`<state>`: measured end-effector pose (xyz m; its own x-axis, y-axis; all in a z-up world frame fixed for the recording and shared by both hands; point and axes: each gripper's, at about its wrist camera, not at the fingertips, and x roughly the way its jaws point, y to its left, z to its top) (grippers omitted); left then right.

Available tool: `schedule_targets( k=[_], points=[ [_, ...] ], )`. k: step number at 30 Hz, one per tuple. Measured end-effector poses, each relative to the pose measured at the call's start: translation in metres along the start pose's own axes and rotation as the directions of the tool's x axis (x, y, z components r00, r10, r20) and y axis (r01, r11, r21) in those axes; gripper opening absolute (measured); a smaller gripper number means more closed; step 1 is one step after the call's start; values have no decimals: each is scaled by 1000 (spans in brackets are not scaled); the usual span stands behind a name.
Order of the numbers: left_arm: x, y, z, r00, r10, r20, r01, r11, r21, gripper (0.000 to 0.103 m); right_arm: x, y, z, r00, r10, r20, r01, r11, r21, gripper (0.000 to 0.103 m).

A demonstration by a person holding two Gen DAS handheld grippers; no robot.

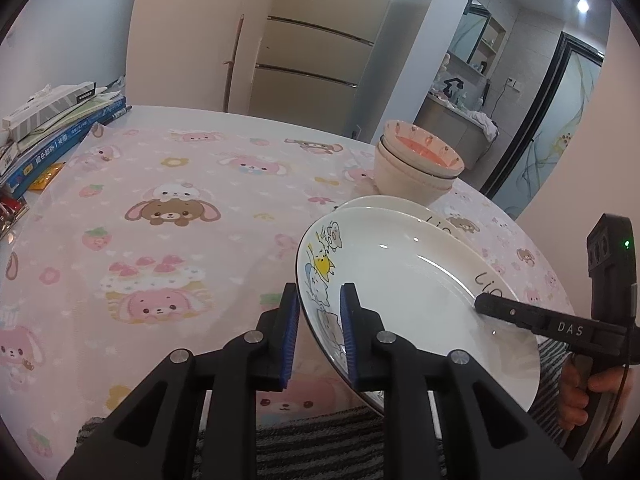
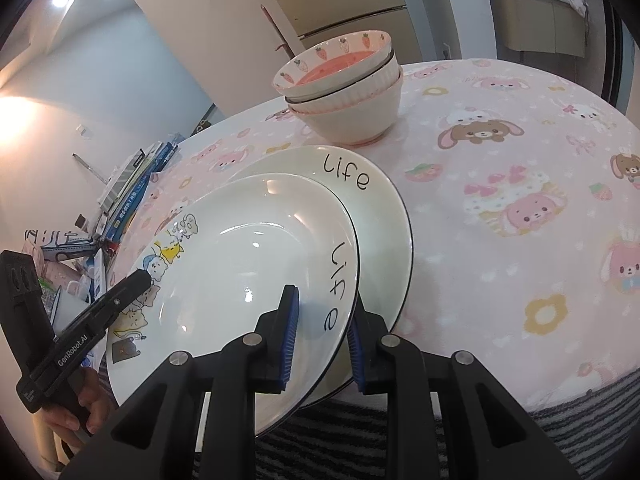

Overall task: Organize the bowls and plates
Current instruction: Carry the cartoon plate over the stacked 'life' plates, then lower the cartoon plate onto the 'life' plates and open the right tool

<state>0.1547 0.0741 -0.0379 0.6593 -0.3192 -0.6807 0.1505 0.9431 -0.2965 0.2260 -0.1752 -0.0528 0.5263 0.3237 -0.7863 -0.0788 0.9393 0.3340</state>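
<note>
A white plate with cartoon cats and the word "life" [image 1: 408, 280] [image 2: 248, 256] lies tilted on top of a second white "life" plate [image 1: 384, 202] [image 2: 376, 216] on the pink cartoon tablecloth [image 1: 200, 200]. My left gripper [image 1: 320, 332] straddles the cat side of the top plate's rim, pads slightly apart from it, open. My right gripper [image 2: 322, 336] straddles the opposite "life" side, one pad above the plate and one under its rim, also open. Each view shows the other gripper's finger [image 1: 520, 316] [image 2: 120, 296] lying on the plate. Behind the plates stands a stack of three bowls [image 1: 416, 168] [image 2: 348, 92], the top one with carrots and strawberries.
Books and boxes [image 1: 60, 132] are piled at the table's far left edge. A person's hand [image 1: 576, 396] holds the right gripper's handle, and striped clothing [image 1: 320, 448] lies at the near table edge. Wide pink cloth stretches left of the plates.
</note>
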Motion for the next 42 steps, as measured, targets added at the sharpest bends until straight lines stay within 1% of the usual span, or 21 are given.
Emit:
schedule_targets(
  k=[4,7,10,14,18,21,23,25,29,31,35,36,38,42],
  points=[
    [2,-4,-3,1000,-1,-10,1,1000,21,18,-2,3,0,1000,-28,13,28,999,-25,27],
    [0,-2,-3,1000,-15,-8,15,1000,12,18,-2,5,0,999,-40,15,41,998,-55,28],
    [-1,-5,-4,1000,-1,-3,1,1000,26,19,-2,6,0,999,-44,14,44,997,-63,28],
    [-1,-6,-5,1000,-1,-2,1,999,33,20,-3,8,0,998,-64,18,65,994,-88,28],
    [3,-11,-6,1000,13,-17,-12,998,59,29,-4,11,-2,995,-92,30,95,989,-116,28],
    [3,-15,-8,1000,22,-15,-21,996,83,29,-3,13,-3,994,-103,39,108,985,-132,28],
    [2,-15,-8,1000,22,-11,-21,996,83,31,-4,14,-3,993,-110,42,114,984,-136,28],
    [2,-14,-8,1000,25,-10,-24,997,76,36,-4,14,-4,992,-116,46,121,983,-141,28],
    [3,-13,-8,999,32,-13,-31,997,72,43,-4,16,-3,990,-131,50,137,979,-148,28],
    [4,-14,-8,999,37,-21,-35,996,78,52,-4,16,-3,989,-140,53,146,979,-145,28],
    [7,-16,-8,998,46,-30,-44,995,91,56,-2,24,-6,981,-182,71,193,961,-197,28],
    [7,-16,-8,998,48,-31,-45,995,93,59,-1,26,-7,978,-196,75,207,955,-214,28],
    [8,-17,-9,998,56,-32,-53,994,97,61,1,30,-9,972,-221,85,235,941,-245,28],
    [7,-19,-9,997,65,-29,-61,992,109,62,2,35,-12,967,-236,94,253,928,-274,34]
  ],
)
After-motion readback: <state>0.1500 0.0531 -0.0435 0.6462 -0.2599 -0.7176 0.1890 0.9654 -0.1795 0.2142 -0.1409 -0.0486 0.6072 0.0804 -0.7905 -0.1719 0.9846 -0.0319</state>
